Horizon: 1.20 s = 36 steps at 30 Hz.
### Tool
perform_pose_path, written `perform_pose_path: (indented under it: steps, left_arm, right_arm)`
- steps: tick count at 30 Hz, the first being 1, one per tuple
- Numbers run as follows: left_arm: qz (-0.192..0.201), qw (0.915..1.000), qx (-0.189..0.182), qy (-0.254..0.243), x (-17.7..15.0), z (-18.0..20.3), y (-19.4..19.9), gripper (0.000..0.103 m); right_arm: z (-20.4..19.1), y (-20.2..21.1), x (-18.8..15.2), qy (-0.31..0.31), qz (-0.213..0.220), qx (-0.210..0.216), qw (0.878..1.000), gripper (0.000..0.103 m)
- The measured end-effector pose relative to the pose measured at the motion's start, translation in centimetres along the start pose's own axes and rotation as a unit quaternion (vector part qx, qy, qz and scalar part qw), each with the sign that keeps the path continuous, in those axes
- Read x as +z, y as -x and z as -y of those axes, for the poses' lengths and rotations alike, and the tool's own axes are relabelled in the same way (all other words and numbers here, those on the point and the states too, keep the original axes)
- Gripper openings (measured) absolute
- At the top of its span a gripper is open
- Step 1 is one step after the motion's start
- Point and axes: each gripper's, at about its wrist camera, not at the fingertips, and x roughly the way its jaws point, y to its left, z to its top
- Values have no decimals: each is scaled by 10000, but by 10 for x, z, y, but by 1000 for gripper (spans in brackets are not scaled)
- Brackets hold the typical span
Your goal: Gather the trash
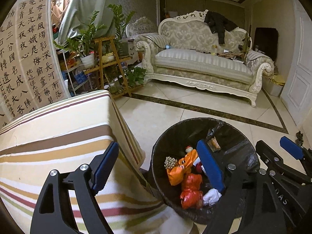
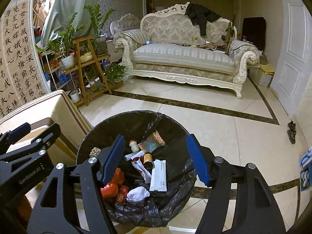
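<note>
A round bin lined with a black bag [image 1: 167,136] [image 2: 109,122] stands on the tiled floor beside a striped table. Inside lie orange and red wrappers [image 1: 187,183], a crumpled white tissue [image 2: 137,194], a white flat packet [image 2: 159,175], a small white bottle [image 2: 133,145] and a brown bottle [image 2: 148,159]. My left gripper [image 1: 158,167] stands open over the gap between table edge and bin, nothing between its blue pads. My right gripper [image 2: 156,159] hangs open above the bin's mouth, also holding nothing. Each gripper shows at the edge of the other's view.
The table with the striped cloth [image 1: 58,136] stands left of the bin. A wooden plant stand [image 2: 87,68] with potted plants stands behind it, and a cream sofa [image 2: 181,58] farther back. A small dark object [image 2: 292,131] lies on the floor at the right.
</note>
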Motion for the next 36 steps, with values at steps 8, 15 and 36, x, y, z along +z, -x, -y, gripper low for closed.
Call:
perform_pose_path:
  steps: [8, 15, 36]
  left_arm:
    - [200, 9998, 20, -44, -7, -10, 33, 84]
    - [288, 9995, 122, 36, -16, -22, 56, 84]
    - [451, 9978, 307, 375, -32, -48, 86, 85]
  right_arm:
    - [-10, 32, -3, 104, 178, 11, 9998, 77]
    - [-19, 60, -6, 114, 354, 42, 9993, 79]
    - [-34, 101, -14, 250, 603, 138, 9978, 84]
